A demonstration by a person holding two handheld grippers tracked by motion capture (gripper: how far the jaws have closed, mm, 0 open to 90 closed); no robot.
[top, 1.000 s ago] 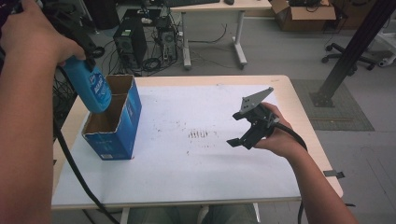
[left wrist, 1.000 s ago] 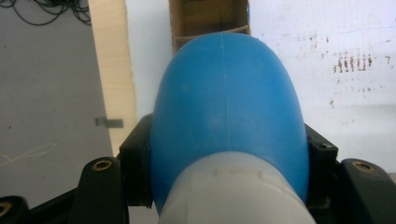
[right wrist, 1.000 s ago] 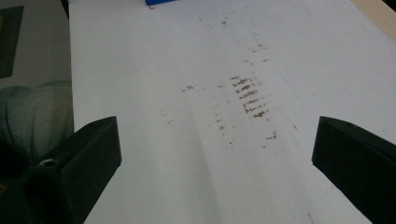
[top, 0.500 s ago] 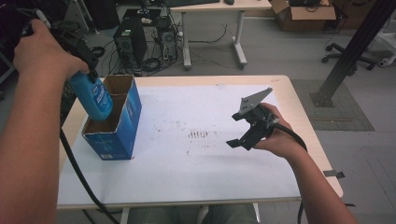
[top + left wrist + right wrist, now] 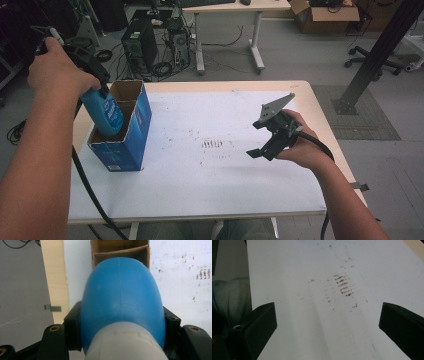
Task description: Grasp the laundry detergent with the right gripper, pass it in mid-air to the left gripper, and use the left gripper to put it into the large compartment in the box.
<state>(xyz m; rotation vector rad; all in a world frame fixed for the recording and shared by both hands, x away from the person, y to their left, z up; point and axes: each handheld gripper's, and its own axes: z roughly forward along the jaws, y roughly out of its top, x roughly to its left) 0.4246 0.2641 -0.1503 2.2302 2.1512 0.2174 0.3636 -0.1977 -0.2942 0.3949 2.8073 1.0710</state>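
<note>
Over one blue box [image 5: 135,127], the left claw [image 5: 97,82] grips one blue bottle [image 5: 106,114].

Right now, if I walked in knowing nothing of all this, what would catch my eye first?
Likely the bright blue plastic bottle, clamped in the left gripper and dipping into an open blue cardboard box at the left side of the white table. Next, the right gripper, held with jaws wide apart over a patch of brownish scuff marks near the middle.
</note>
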